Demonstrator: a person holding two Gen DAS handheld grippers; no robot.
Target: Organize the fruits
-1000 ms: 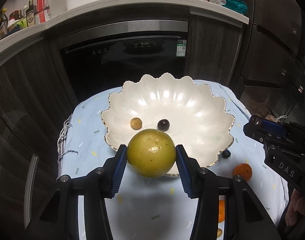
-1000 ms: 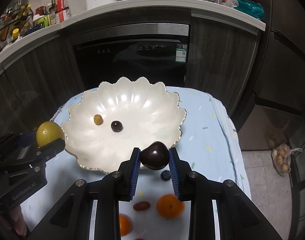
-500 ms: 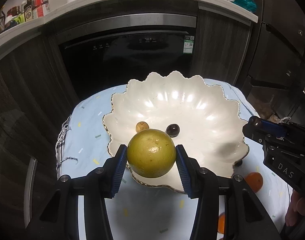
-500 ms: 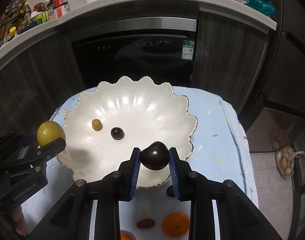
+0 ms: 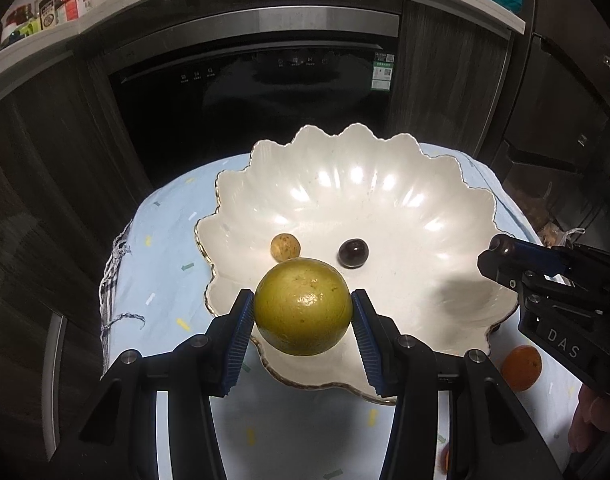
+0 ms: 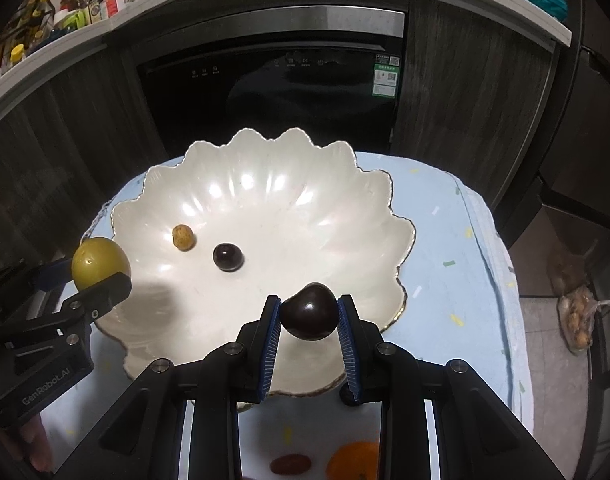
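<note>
A white scalloped bowl [image 5: 385, 184] [image 6: 305, 184] stands on a light blue cloth. In it lie a small tan fruit [image 5: 285, 247] [image 6: 183, 236] and a small dark round fruit [image 5: 353, 253] [image 6: 227, 257]. My left gripper [image 5: 303, 310] is shut on a yellow-green round fruit [image 5: 303, 306] [image 6: 100, 263] and holds it over the bowl's near left rim. My right gripper [image 6: 309, 316] is shut on a dark brown fruit [image 6: 308, 312] over the bowl's near right part; it also shows in the left wrist view [image 5: 545, 280].
On the cloth near me lie an orange [image 5: 521, 368] [image 6: 353, 460] and a reddish-brown date-like fruit [image 6: 289, 464]. A dark oven front [image 5: 257, 92] and a counter with bottles [image 6: 65, 4] stand behind the small table. A bag [image 6: 577, 316] lies on the floor at right.
Both grippers have moved forward with their fruits, from in front of the bowl's near rim to over the bowl. The fruits in the bowl have not moved.
</note>
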